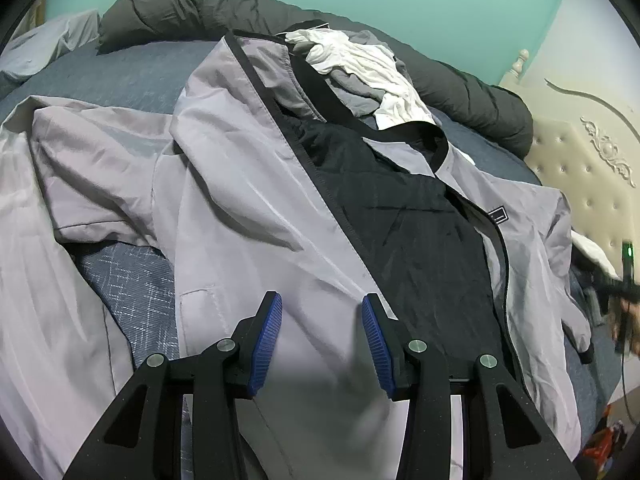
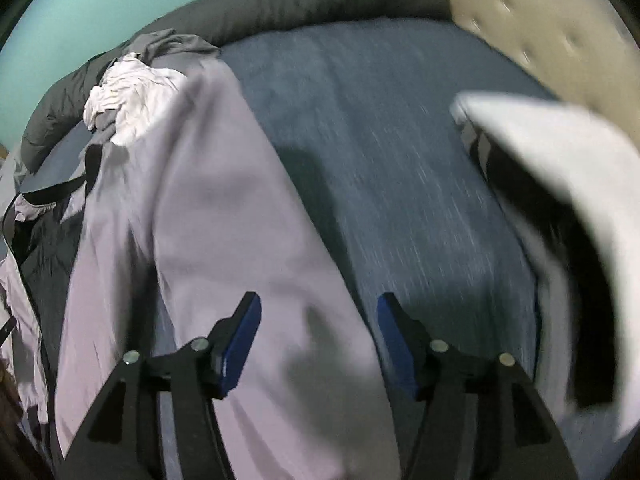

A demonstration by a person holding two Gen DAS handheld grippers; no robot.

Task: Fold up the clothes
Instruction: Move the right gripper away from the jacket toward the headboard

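A light grey jacket (image 1: 248, 216) with black lining (image 1: 404, 232) and black zipper trim lies open and rumpled on the bed. My left gripper (image 1: 322, 340) is open just above the jacket's left front panel, holding nothing. In the right wrist view, which is blurred, my right gripper (image 2: 318, 340) is open above the jacket's sleeve (image 2: 224, 216), holding nothing. The right gripper also shows at the far right edge of the left wrist view (image 1: 622, 292).
The bed has a blue sheet (image 2: 392, 168). A pile of white and grey clothes (image 1: 360, 68) lies behind the jacket. A dark grey duvet (image 1: 192, 8) is rolled along the far edge. A cream padded headboard (image 1: 580, 168) stands right. White and black folded clothes (image 2: 560, 184) lie at right.
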